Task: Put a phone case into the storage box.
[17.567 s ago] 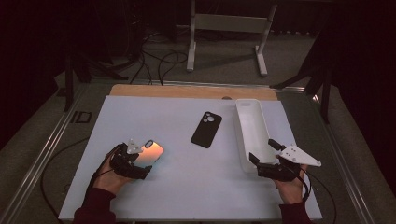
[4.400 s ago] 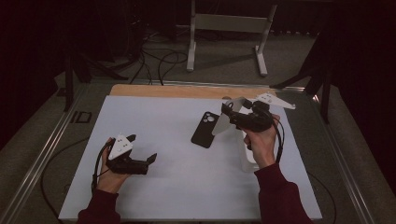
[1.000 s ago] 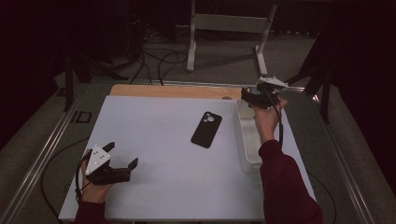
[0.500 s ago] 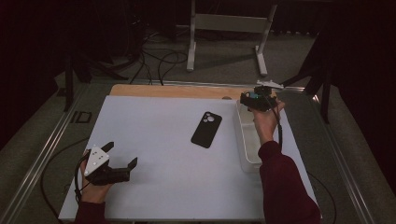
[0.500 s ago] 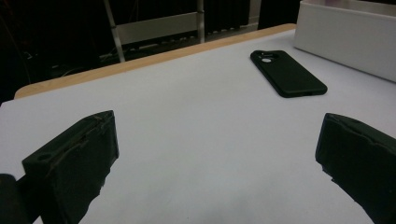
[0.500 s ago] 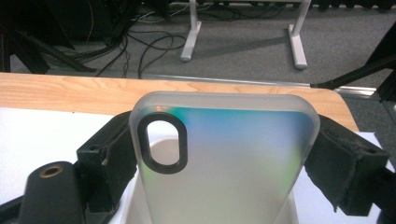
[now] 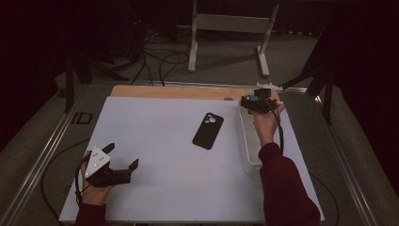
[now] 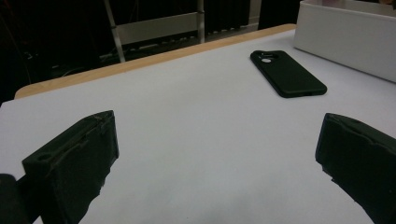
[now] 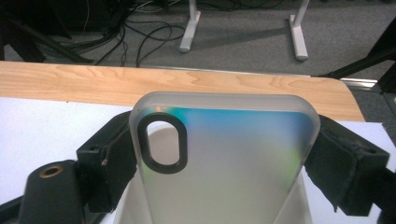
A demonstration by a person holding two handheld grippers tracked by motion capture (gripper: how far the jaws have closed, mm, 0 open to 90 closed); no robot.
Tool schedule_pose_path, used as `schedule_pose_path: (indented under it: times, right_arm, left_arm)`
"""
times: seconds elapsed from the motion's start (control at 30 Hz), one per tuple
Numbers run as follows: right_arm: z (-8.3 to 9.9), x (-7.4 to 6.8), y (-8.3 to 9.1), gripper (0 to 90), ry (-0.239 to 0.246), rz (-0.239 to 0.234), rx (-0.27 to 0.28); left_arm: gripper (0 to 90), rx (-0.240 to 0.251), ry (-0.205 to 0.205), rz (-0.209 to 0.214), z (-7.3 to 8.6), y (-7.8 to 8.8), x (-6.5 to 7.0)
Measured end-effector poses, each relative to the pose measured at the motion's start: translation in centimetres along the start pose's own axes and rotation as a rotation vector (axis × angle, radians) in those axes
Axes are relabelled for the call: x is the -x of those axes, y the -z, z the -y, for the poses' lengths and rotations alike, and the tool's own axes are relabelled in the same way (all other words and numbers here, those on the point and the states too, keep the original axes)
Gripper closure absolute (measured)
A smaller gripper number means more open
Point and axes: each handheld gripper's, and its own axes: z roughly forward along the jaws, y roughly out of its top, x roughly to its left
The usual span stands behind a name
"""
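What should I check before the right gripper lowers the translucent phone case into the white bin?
1. Grip: right gripper has its jaws on both side edges of the translucent case: ok.
2. Position: the case sits over the far end of the white bin: ok.
3. Bin contents under the case: cannot tell.
4. Black phone case lies flat on the white mat, apart from the bin: ok.
5. Left gripper rests open at the near left, away from the bin: ok.
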Motion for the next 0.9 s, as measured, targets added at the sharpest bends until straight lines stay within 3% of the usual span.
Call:
schedule_pose_path:
  times: [0.4, 0.57, 0.73, 0.9]
  right_arm:
    - [0.18, -0.15, -0.43, 15.8, 0.008, 0.006, -0.014]
    - [0.17, 0.07, -0.5, 15.4, -0.013, 0.006, -0.011]
    - [0.08, 0.18, -0.43, 8.6, -0.014, 0.011, 0.0]
    - [-0.16, 0.24, 0.03, 7.5, -0.02, -0.002, 0.026]
  left_arm:
    - [0.0, 0.0, 0.001, 0.001, -0.01, 0.01, -0.01]
    - [0.0, -0.003, 0.0, 0.001, 0.0, -0.02, 0.02]
    - [0.0, -0.004, 0.0, 0.0, 0.01, -0.02, 0.02]
    - [0.0, -0.004, 0.0, 0.0, 0.01, -0.01, 0.03]
